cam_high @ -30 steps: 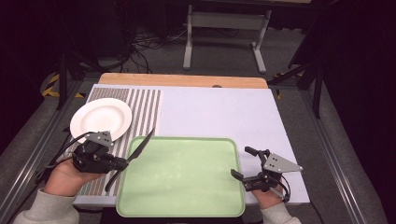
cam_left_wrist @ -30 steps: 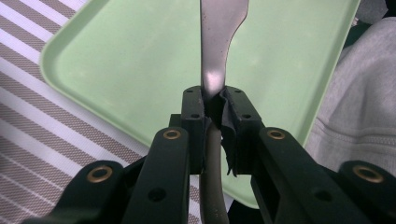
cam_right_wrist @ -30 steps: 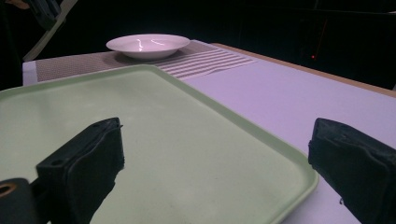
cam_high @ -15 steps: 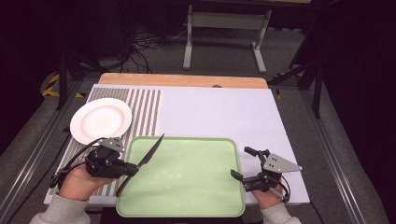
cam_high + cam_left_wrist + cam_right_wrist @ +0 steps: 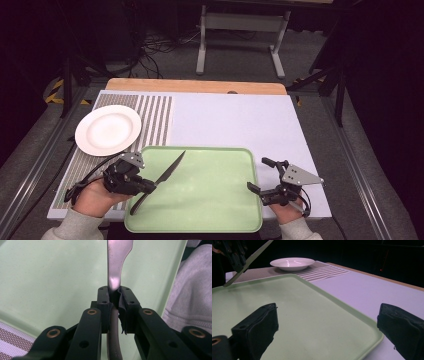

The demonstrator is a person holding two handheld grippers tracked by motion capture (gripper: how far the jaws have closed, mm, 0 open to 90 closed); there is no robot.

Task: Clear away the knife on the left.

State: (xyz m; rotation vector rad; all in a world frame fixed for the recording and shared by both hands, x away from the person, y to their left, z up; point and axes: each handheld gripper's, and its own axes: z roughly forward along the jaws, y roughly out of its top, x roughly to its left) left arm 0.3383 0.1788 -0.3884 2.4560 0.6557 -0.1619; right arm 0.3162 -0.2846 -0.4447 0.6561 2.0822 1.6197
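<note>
Standing at the near edge, I see the white plate [image 5: 108,129] far left on the striped mat [image 5: 155,120], bare and well apart from everything else. Just right of it, the left gripper [image 5: 150,186] is clamped on the knife [image 5: 167,173] near where handle meets blade; the blade points up and away over the left part of the green tray [image 5: 210,210], the handle trailing back toward the tray's near-left rim. From the right gripper view the knife looks tilted and lifted above the tray floor. My guess is the knife is bound for the tray: to do that well, lower it level until it lies flat, keep the tip away from the rim, and only then let the jaws part. Farther right, the right gripper [image 5: 260,176] hangs at the tray's right edge, jaws wide apart, nothing between them. Counting: one plate, one knife, one tray, one mat, two grippers
</note>
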